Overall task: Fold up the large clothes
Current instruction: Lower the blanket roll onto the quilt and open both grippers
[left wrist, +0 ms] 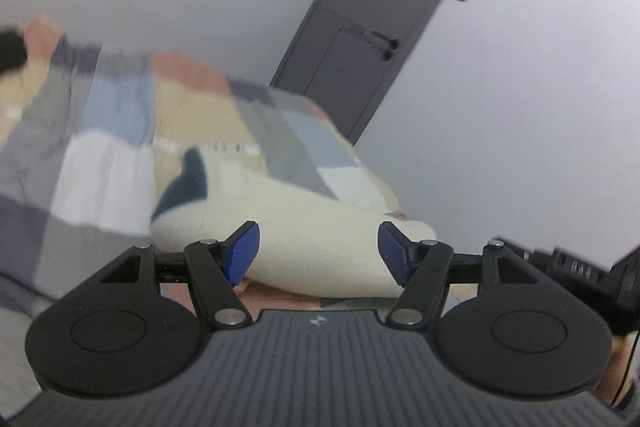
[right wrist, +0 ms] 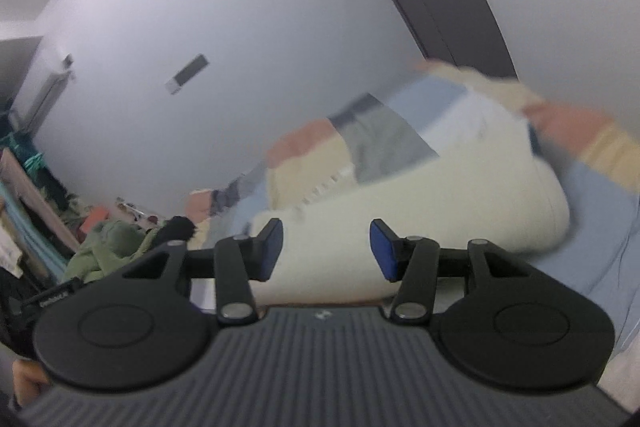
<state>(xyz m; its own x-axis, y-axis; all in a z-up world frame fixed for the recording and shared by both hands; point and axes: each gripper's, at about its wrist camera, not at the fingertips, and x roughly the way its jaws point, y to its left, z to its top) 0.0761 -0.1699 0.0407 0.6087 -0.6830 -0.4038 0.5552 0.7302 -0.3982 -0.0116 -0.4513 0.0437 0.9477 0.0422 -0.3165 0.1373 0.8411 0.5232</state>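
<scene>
the cream garment (left wrist: 320, 239) lies on a bed covered by a patchwork quilt (left wrist: 112, 131), directly ahead of and below both grippers. in the left wrist view it shows as a pale, rounded bundle running from lower right up toward the left, with a dark blue patch (left wrist: 188, 183) near its far left end. the left gripper (left wrist: 319, 253) hangs over the near part of that bundle, its blue pads standing well apart with nothing pinched between them; the cloth is only seen through the gap, behind it.

in the right wrist view the same cream garment (right wrist: 420, 203) stretches from just beyond the fingers up and to the right, its long axis slanting across the picture. the right gripper (right wrist: 326, 249) also has its jaws spread, a little narrower than the left, and holds nothing. both views are blurred, so i cannot tell exact edges or whether the piece is already partly folded.

judging from this, neither gripper is clearly nearer; each faces the near edge of the bundle from its own side. the next grasp would call for dropping down onto that near edge. a green jacket (right wrist: 108, 247) lies well off to the left by the wall, apart from the work.
</scene>
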